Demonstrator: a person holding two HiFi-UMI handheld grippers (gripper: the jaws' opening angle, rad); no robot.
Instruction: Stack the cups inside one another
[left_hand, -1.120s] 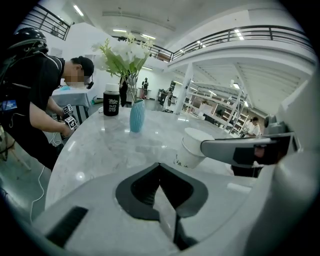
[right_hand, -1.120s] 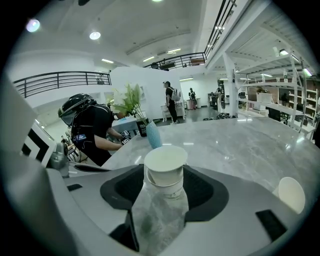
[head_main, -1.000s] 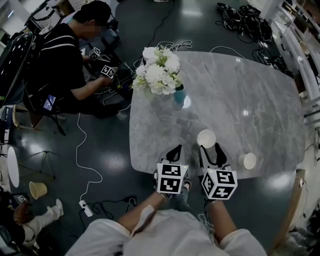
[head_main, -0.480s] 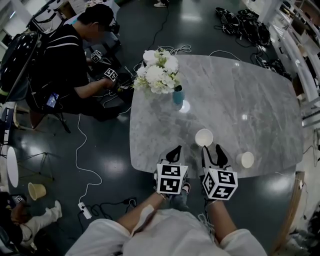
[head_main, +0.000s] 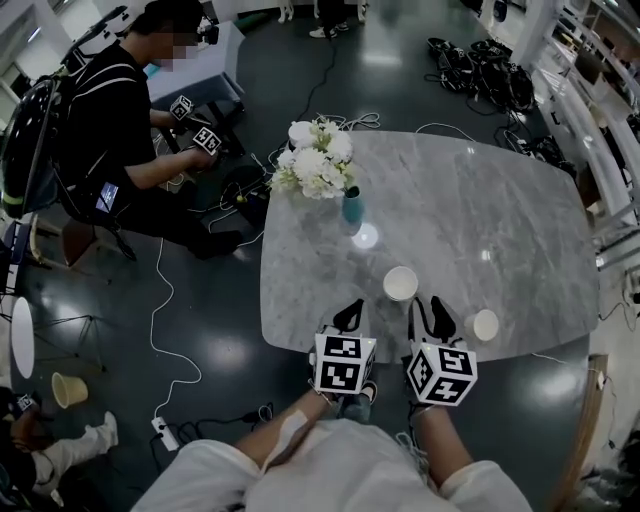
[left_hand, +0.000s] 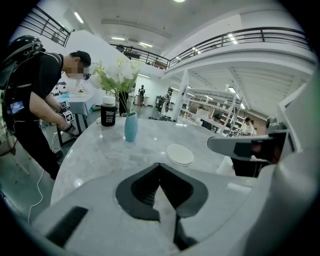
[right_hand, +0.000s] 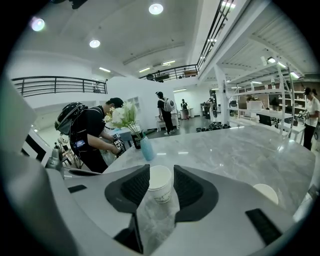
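The left forearm (head_main: 290, 432) and the right forearm (head_main: 438, 440) reach forward from the body, side by side and close together. Each ends in a gripper angled ahead and downward. The left gripper (head_main: 347, 312) has its jaws brought together, pads meeting at the tips with nothing between them. Just beside it, the right gripper (head_main: 432, 306) has its jaws standing apart. They have just been closing, and a cup (right_hand: 160, 184) stands between the pads. In the right gripper view the pads sit right at the cup's sides, though a sliver of gap seems to remain. The two marker cubes (head_main: 344, 362) ride level with each other and hide both hands.
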